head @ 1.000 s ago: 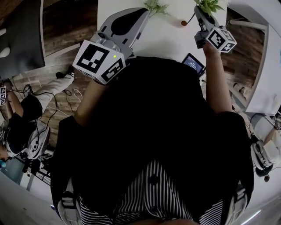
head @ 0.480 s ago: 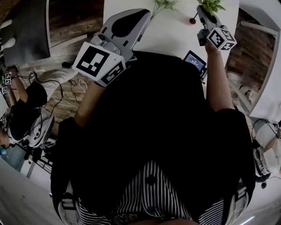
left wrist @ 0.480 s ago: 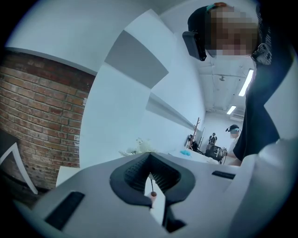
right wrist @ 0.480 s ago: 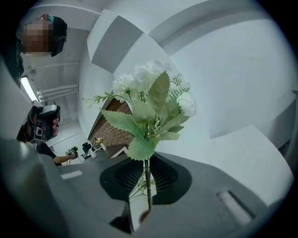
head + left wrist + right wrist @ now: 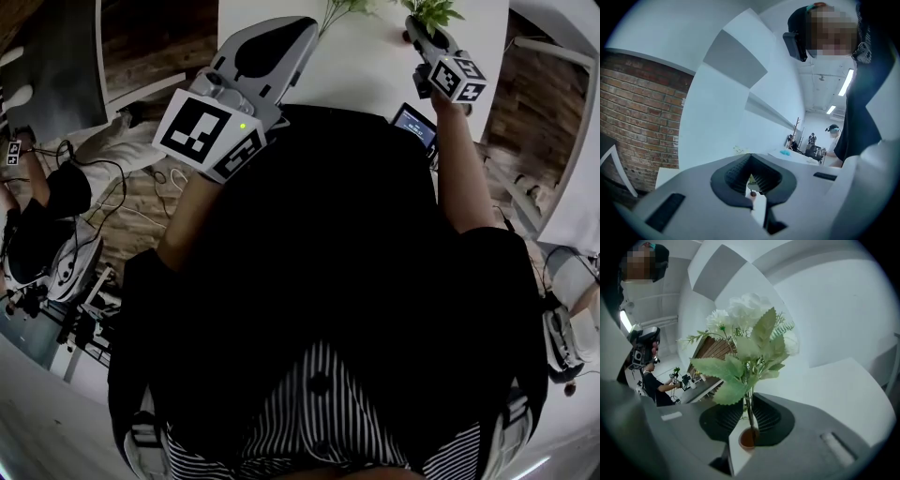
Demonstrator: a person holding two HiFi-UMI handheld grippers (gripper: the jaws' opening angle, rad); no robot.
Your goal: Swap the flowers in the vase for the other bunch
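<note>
Right gripper: the jaws stand a narrow way apart and have just been opening. The thin green stem of the flowers runs down between the ribbed pads. Light shows on the left side of the stem, so no clamp on it is observed. The bunch, white blooms over broad green leaves, stands upright, and its stem enters the mouth of the small brown vase. The vase sits directly below the jaws, on the white table. Left gripper: the jaws are parted by a narrow slit only and nothing is held between the pads. A small brown-topped object with a touch of green shows far off through the slit, and its identity cannot be confirmed from that view. In the head view this gripper is held level over the table edge, well to the left of the vase, with its marker cube nearest the person. The other bunch shows only as green sprigs at the top edge of that view. It is to the left of the vase and apart from it, between the vase and the left gripper's tips. No contact between it and either gripper is seen. A small device with a lit screen lies on the table on the person's side of the vase.
</note>
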